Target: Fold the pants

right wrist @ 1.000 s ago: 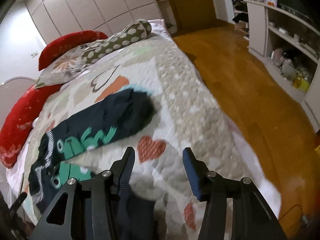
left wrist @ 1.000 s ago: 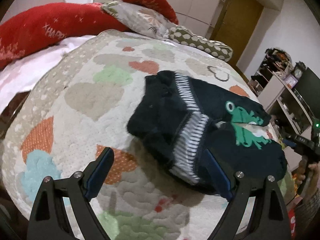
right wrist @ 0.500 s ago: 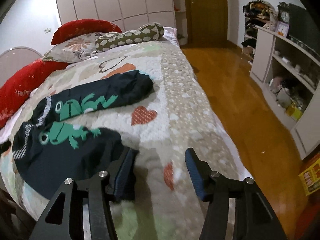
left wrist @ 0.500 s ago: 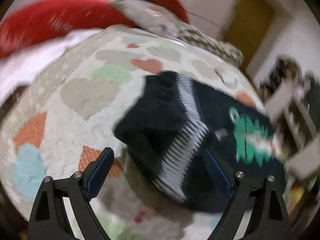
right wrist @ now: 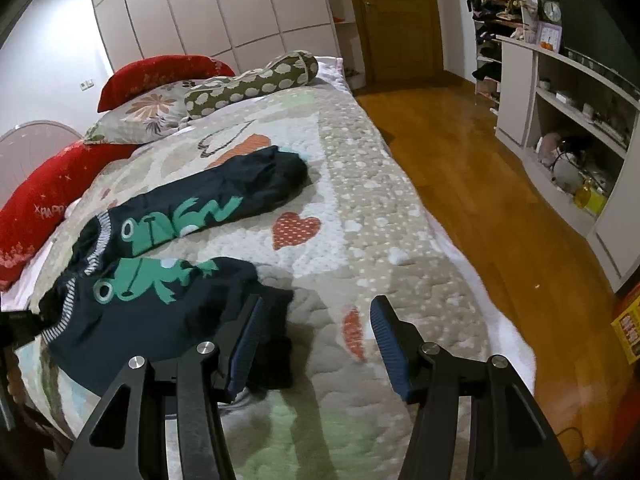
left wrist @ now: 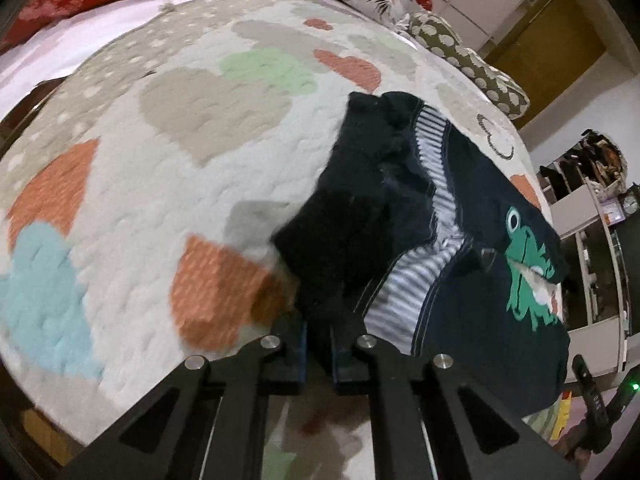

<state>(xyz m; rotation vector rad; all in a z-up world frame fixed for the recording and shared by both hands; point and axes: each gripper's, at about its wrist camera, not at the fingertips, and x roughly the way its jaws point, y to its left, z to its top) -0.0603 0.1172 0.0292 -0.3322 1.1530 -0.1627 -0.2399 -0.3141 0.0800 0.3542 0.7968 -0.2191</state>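
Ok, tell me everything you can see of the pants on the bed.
The pants are dark navy, of soft-looking fabric, with a striped grey-and-white waistband and a green frog printed on each leg. They lie spread on the heart-patterned quilt, legs apart, the far leg reaching toward the pillows. The left gripper is shut on a dark fold at the waist edge. The right gripper is open at the near leg's cuff, one finger over the cloth.
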